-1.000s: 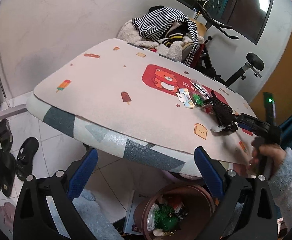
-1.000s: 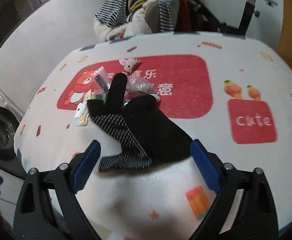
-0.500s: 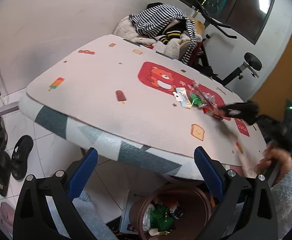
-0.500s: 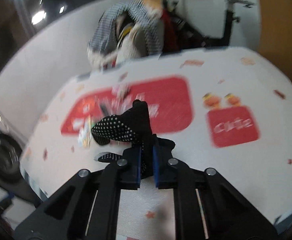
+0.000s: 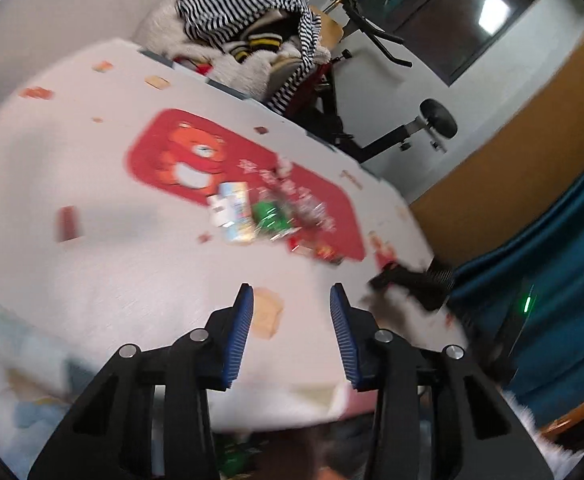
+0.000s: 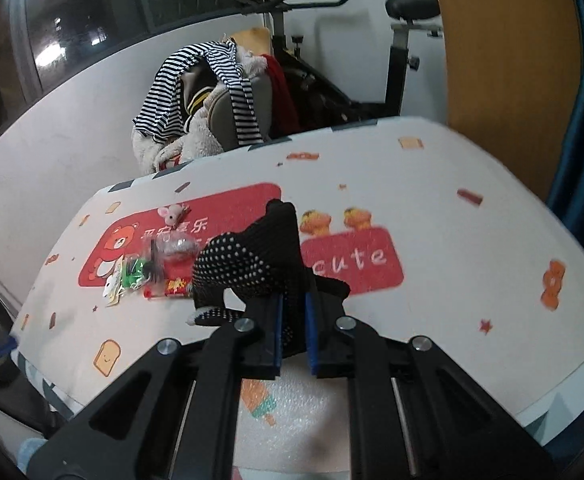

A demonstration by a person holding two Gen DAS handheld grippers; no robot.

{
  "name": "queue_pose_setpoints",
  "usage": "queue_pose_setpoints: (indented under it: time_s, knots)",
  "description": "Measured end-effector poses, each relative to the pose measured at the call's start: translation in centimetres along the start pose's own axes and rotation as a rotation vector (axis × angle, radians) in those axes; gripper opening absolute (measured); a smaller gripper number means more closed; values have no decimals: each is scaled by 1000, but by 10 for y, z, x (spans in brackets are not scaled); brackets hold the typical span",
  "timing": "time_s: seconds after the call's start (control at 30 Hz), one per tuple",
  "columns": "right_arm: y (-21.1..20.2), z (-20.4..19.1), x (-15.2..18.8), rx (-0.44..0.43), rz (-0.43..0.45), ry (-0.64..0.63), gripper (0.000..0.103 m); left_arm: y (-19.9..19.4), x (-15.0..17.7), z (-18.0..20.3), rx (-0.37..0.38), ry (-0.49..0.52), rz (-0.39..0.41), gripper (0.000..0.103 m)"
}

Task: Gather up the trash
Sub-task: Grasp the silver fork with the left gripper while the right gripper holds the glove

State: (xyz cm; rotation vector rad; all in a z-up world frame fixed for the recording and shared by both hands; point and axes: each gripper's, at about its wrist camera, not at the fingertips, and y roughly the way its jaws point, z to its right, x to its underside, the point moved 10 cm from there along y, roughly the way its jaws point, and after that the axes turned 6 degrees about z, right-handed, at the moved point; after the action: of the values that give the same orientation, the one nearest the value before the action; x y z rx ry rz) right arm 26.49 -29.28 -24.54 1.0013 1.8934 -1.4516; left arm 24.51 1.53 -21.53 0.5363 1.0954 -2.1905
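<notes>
A black glove (image 6: 251,264) was held pinched in the right gripper (image 6: 292,320), at frame centre above the table (image 6: 472,280). The left gripper (image 5: 292,320) was kept part open, empty. The dangling glove could snag the wrappers (image 6: 151,268), centre left, and scatter them.

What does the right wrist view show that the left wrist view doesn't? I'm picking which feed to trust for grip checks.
Only the right wrist view shows the right gripper shut on the black glove, and the small pink mouse toy. Only the left wrist view shows the left gripper open and holding nothing, though the view is blurred. Both show the wrappers on the table and the striped clothes behind.
</notes>
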Motion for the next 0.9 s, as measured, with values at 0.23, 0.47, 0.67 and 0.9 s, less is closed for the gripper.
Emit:
queue_pose_setpoints:
  time_s: [0.23, 0.47, 0.67, 0.9]
  knots:
    - [5, -16, 18, -69, -40, -38, 13, 109, -63, 4, -13, -62, -93, 39]
    - [3, -19, 27, -100, -61, -7, 13, 179, -94, -4, -108, -33, -156, 39]
    - [-4, -18, 33, -118, -66, -9, 13, 216, -81, -20, -168, -89, -258, 39]
    - [-12, -7, 33, -114, -67, 23, 13, 210, -81, -19, -175, -47, -193, 3]
